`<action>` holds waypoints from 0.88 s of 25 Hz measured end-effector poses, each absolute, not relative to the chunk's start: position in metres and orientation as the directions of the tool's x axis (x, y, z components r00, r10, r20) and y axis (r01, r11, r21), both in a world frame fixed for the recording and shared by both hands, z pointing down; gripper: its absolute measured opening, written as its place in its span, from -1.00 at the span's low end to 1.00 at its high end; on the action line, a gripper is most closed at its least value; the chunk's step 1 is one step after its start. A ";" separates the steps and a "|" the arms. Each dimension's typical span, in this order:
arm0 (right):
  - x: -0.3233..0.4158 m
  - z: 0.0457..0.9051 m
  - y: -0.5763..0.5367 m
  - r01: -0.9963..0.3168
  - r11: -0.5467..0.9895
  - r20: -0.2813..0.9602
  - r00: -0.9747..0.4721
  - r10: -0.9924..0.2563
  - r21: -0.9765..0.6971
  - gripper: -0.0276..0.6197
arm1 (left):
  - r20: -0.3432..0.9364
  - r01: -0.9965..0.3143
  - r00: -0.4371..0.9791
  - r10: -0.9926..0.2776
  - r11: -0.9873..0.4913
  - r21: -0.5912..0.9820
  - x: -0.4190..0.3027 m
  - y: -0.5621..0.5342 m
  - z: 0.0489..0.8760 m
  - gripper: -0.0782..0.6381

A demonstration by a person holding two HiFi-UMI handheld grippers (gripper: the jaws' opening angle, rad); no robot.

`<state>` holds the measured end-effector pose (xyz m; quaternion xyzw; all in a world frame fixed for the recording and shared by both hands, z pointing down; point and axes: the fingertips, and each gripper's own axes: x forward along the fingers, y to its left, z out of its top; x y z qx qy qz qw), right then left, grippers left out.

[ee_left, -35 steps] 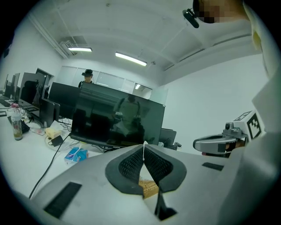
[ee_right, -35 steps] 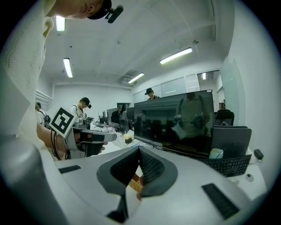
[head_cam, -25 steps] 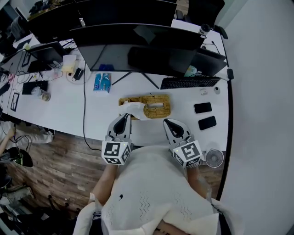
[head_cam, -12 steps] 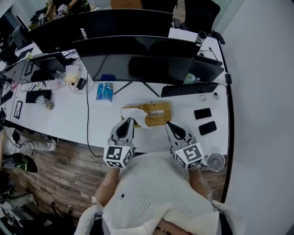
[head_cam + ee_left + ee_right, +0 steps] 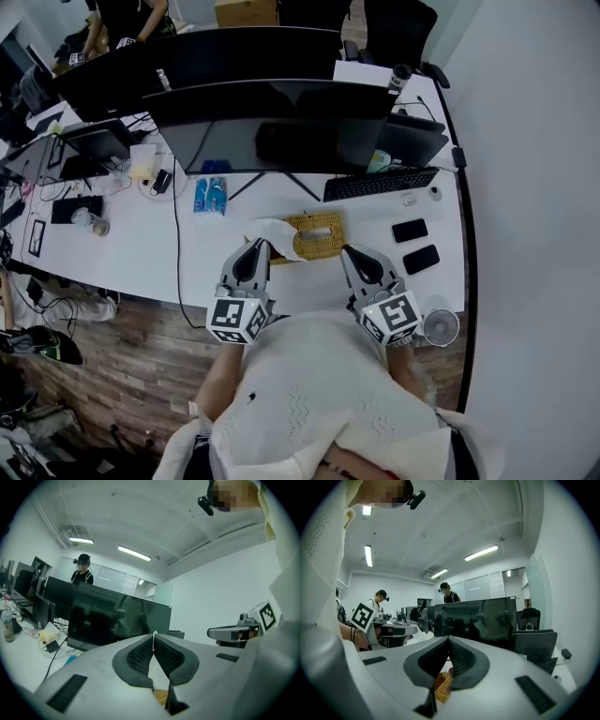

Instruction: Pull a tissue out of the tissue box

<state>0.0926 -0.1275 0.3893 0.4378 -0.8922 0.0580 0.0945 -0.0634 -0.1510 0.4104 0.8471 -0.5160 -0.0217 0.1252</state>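
Tissue box (image 5: 320, 235): wicker, on white desk (image 5: 211, 258). Tissue (image 5: 275, 233): drapes off box's left end to left gripper (image 5: 259, 245), whose jaws pinch its edge. Right gripper (image 5: 350, 250): jaws together, holding nothing, just near side of box's right end.

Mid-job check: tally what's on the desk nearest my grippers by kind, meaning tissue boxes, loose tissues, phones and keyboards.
tissue box: 1
tissue: 1
phones: 2
keyboard: 1
Total: 5
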 end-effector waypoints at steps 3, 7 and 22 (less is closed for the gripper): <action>0.095 0.384 -0.128 -0.797 0.604 0.208 -0.595 -0.777 -0.026 -0.91 | 0.080 -0.865 0.475 -0.876 -0.448 0.226 -0.059 -0.151 0.404 -0.74; 0.097 0.378 -0.133 -0.798 0.602 0.191 -0.595 -0.781 -0.027 -0.91 | 0.065 -0.865 0.479 -0.875 -0.458 0.207 -0.056 -0.153 0.397 -0.74; 0.096 0.376 -0.145 -0.800 0.601 0.185 -0.590 -0.786 0.000 -0.91 | 0.068 -0.868 0.469 -0.881 -0.444 0.223 -0.054 -0.163 0.400 -0.74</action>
